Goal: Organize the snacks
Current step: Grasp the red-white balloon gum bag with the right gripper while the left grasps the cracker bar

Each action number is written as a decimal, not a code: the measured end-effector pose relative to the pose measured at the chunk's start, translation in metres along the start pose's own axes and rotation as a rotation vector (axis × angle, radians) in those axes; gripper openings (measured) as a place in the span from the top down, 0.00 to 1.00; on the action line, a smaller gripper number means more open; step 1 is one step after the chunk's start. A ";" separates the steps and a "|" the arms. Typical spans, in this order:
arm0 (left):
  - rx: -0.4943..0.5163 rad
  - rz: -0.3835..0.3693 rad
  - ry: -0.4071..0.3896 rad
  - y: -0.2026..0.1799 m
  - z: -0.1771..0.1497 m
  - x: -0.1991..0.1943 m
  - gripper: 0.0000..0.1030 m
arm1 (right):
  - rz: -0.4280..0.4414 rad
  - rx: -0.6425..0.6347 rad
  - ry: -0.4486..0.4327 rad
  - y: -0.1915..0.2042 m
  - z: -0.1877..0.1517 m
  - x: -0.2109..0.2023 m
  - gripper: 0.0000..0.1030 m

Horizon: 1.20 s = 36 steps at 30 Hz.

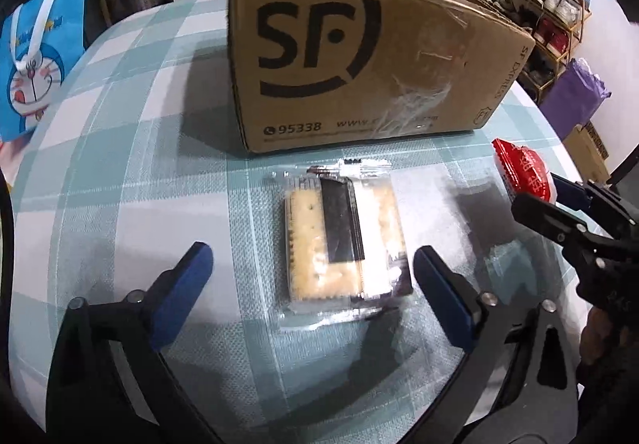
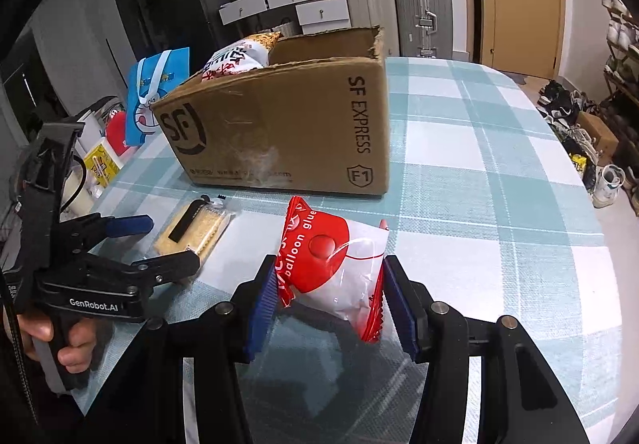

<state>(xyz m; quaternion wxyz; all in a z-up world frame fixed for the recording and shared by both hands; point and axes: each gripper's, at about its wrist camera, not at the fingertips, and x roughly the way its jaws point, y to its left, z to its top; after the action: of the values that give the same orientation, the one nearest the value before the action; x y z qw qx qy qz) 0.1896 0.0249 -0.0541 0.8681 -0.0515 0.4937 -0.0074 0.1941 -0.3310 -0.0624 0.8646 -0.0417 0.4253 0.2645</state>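
Cracker packet (image 1: 343,240) light, brittle, slippery film; left gripper (image 1: 313,272) fingers spread, grip long edges; right gripper (image 2: 327,304) clamps red pouch (image 2: 335,272) at three o'clock.

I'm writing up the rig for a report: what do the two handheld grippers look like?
Both are black, angular linkage frames with silver pivot bolts and blue ribbed finger pads. The left gripper has a pistol-style handle, white "GenRobot.AI" lettering on its body and a black cable alongside. The right gripper matches in colour and build.
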 end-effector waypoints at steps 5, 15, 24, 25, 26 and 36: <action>0.046 0.024 -0.003 -0.008 0.002 0.007 0.12 | 0.010 -0.004 -0.005 0.006 0.003 0.002 0.49; 0.084 0.000 -0.050 -0.014 -0.006 -0.003 0.46 | 0.017 0.001 0.001 0.006 0.001 0.006 0.49; 0.069 -0.058 -0.078 -0.013 -0.014 -0.015 0.46 | 0.019 0.003 -0.014 0.006 -0.001 0.006 0.49; 0.063 -0.060 -0.082 -0.013 -0.014 -0.017 0.46 | 0.023 0.002 -0.010 0.006 -0.002 0.006 0.49; 0.057 -0.063 -0.092 -0.012 -0.014 -0.020 0.46 | 0.024 0.000 -0.008 0.007 -0.002 0.006 0.49; 0.029 -0.086 -0.211 -0.011 -0.006 -0.070 0.46 | 0.053 -0.017 -0.082 0.012 0.004 -0.016 0.49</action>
<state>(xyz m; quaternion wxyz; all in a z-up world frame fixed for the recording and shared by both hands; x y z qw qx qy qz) 0.1491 0.0175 0.0038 0.9148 -0.0604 0.3968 -0.0464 0.1836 -0.3266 -0.0456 0.8736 -0.0268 0.3883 0.2921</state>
